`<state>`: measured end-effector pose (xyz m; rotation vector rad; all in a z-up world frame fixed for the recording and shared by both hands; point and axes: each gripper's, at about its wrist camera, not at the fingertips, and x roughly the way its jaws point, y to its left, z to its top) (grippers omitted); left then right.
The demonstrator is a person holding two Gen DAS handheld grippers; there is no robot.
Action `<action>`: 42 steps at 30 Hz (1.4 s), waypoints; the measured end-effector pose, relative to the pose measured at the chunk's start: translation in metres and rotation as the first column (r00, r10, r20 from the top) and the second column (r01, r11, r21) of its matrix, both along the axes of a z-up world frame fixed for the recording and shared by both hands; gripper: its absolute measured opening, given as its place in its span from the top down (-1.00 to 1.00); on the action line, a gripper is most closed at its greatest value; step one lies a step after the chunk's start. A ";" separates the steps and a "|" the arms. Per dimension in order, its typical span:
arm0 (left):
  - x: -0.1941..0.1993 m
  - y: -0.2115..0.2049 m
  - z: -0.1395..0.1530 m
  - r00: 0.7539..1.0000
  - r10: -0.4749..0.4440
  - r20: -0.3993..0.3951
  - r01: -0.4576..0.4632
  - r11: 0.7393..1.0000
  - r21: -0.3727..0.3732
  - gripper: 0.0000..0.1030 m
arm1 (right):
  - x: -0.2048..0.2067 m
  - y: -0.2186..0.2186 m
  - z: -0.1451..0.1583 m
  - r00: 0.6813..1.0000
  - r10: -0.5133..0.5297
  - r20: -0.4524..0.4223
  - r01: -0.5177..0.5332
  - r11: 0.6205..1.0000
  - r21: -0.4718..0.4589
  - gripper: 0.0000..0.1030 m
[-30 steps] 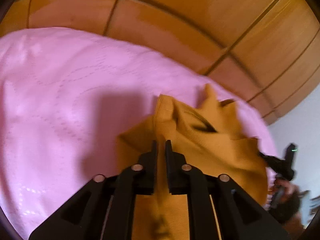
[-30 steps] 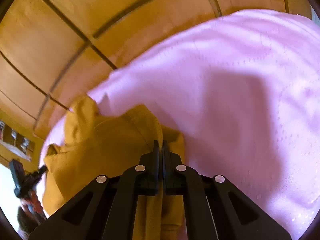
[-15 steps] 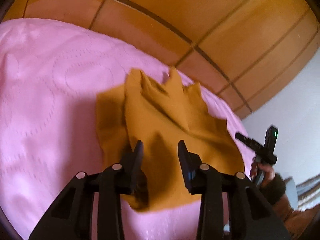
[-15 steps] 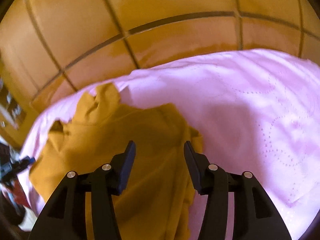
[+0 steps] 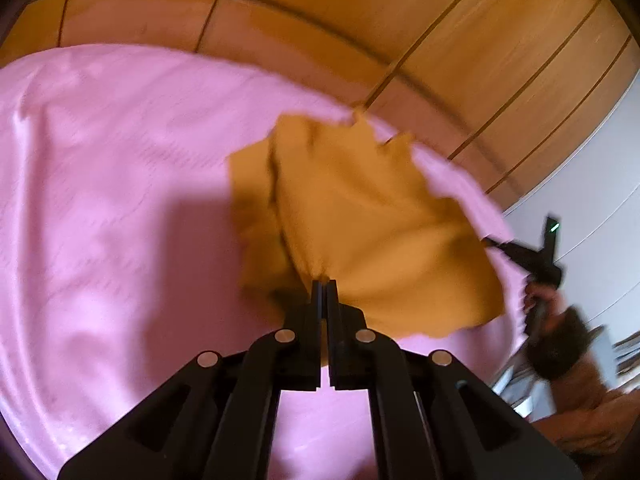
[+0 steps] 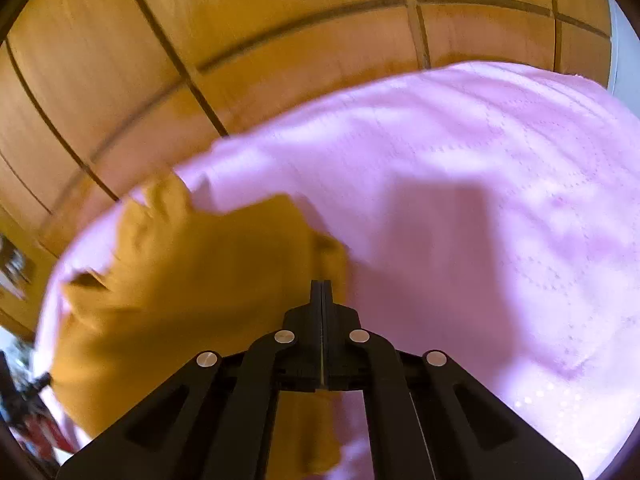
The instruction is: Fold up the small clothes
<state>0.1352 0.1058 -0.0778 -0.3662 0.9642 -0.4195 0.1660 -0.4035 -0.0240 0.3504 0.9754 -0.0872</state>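
left wrist view: left gripper (image 5: 324, 282) was apart half a sec ago, now clamped on mustard garment (image 5: 372, 216) edge, 12 o'clock on pink bedspread (image 5: 112, 184). right gripper (image 6: 321, 283) likewise pinched on cloth at its 11 o'clock. looks ready to lift n fold.

The left claw (image 5: 324, 281) tilts steeply downward, its two black fingers pressed together, their tips pinching a gathered fold of mustard cloth (image 5: 372, 216). The right claw (image 6: 321, 282) also slants steeply down, its fingers likewise closed tight, with the same cloth bunched at their tips. Seen from the left wrist, the right claw sits out at about three o'clock, gripped by the person's hand (image 5: 544, 304), blurred, with a dark cuff at the wrist just below it.
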 end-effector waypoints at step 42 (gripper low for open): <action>0.149 -0.092 -0.020 0.989 0.122 0.082 -0.142 0.931 0.335 0.64 | 0.060 0.052 -0.002 0.989 0.105 0.107 -0.085 0.981 -0.175 0.27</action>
